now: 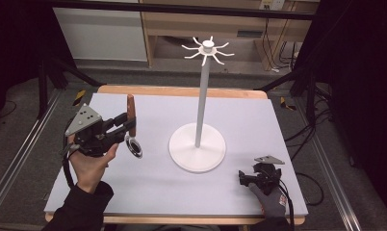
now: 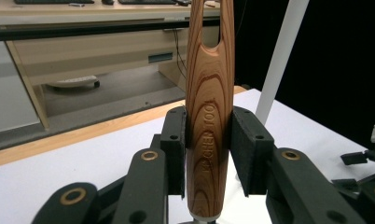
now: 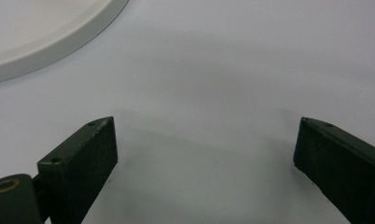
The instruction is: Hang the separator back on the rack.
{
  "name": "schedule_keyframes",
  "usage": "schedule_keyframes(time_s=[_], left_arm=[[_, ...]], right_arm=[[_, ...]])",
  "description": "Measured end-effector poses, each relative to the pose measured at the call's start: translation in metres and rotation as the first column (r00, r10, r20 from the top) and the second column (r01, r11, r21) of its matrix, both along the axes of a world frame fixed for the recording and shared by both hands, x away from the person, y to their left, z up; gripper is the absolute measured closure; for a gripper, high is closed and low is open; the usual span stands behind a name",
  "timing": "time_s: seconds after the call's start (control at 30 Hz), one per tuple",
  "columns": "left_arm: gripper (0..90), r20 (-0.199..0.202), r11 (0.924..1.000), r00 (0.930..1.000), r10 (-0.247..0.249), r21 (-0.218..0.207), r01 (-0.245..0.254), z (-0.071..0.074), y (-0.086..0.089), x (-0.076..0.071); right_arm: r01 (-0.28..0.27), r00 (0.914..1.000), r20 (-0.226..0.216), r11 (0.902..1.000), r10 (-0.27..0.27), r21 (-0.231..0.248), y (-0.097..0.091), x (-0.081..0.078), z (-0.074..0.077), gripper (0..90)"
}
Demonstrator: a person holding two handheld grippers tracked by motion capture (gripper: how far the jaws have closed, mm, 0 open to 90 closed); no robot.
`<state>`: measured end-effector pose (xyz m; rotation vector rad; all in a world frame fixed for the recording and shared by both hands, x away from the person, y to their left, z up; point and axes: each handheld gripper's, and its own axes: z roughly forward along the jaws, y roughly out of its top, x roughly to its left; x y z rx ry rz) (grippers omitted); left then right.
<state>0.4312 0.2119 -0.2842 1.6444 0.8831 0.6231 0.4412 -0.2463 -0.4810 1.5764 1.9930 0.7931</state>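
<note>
High view: left tool [image 1: 125,126] clamps an upright wooden handle [image 1: 131,114] beside the white stand [image 1: 198,144]; right tool [image 1: 247,176] gapes empty.

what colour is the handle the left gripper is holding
Reddish-brown wood grain on the handle, clearest in the left gripper view.

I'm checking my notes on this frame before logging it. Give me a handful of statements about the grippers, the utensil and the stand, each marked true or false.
1. The left gripper is shut on the wooden handle of a kitchen utensil. True.
2. The handle lies flat on the table. False: it stands roughly upright between the jaws, above the table.
3. The right gripper holds a spoon. False: its jaws are open with bare table between them.
4. The white hook stand is near the middle of the table. True.
5. A utensil already hangs from the stand's top hooks. False: the hooks are bare.
</note>
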Motion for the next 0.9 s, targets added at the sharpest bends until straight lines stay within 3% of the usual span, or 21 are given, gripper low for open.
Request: schedule_keyframes(time_s=[0.9], left_arm=[[67.2,0.066,0.9982,0.9970,-0.041,-0.040,0.043,0.042,-0.030,0.008]], right_arm=[[-0.006,1.0000,0.003,0.9999,0.006,0.011,-0.002,0.000,0.000,6.5]])
